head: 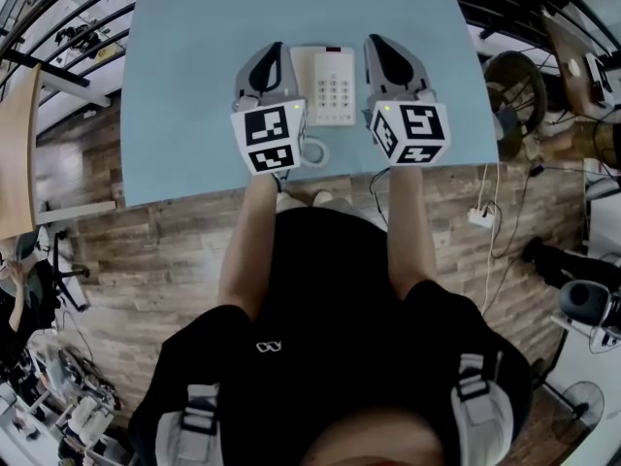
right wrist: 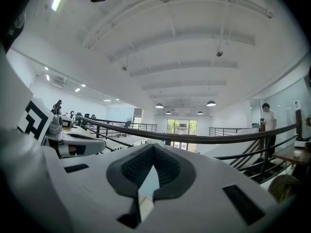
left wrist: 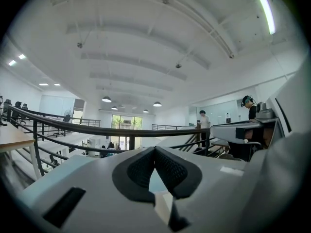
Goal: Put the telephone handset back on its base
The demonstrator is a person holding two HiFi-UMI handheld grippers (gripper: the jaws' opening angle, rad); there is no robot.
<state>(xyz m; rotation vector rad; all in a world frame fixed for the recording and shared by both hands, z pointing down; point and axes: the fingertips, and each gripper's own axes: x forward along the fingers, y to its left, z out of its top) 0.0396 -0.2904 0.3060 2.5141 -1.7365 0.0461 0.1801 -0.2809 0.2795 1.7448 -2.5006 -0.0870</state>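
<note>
Left tongs [head: 275, 54] and right tongs [head: 380, 47], both closed on nothing, lay on the table [head: 194, 85] at 9 and 3 o'clock of the telephone base [head: 330, 85], apparently parked in readiness. The handset could not be made out.

A pale blue table [head: 184, 95] stands on wood-plank floor [head: 136, 260], a white power strip [head: 480, 217] lying nearby.

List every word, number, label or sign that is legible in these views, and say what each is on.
No text is legible in any view.
Telephone keypad: key markings too small to read.
Logo on the person's black shirt: small white mark, not legible.
Marker cube at the left and marker cube at the right: black-and-white square patterns only, no letters or numbers.
</note>
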